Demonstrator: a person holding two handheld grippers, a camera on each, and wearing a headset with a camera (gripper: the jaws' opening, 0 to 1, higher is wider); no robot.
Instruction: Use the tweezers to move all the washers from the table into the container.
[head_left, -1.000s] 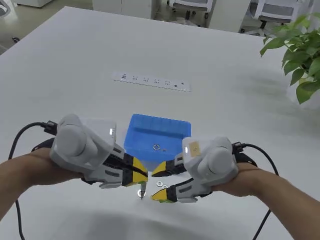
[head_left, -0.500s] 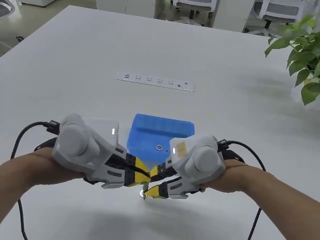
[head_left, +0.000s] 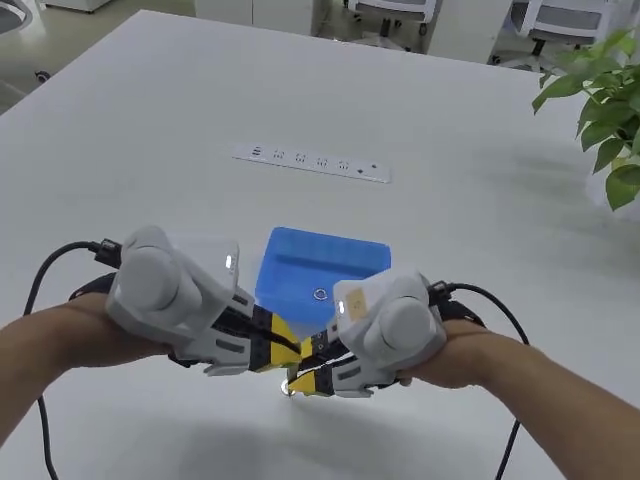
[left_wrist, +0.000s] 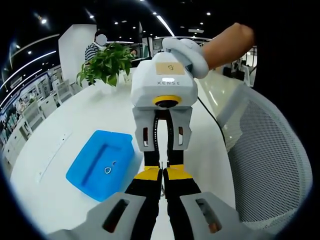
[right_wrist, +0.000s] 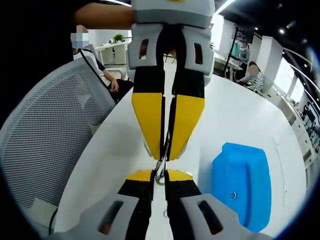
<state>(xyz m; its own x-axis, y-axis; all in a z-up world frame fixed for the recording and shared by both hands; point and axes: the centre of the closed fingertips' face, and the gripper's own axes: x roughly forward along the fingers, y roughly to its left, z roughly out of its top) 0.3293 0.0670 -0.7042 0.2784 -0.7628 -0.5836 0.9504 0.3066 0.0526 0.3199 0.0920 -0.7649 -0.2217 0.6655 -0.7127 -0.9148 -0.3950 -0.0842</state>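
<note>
Low over the white bench (head_left: 450, 200), the left claw (head_left: 284, 347) is clamped on the tweezers (right_wrist: 162, 161) and the right claw (head_left: 306, 368), meeting it tip to tip, is pinched together around their points, just before the blue container (head_left: 290, 255) where one washer (head_left: 319, 295) lies.

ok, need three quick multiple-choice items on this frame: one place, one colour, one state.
1. Where is the container? A just beyond the left gripper and right gripper; B on the floor; C on a shelf.
2. Its colour? A red; B blue; C grey.
3. The left gripper? A wide open; B shut on a screw; C shut on the tweezers.
Key: 1A, the head view shows it right behind both; 2B, its walls are blue; 3C, the right gripper view shows the tweezers pinched between its yellow tips.
</note>
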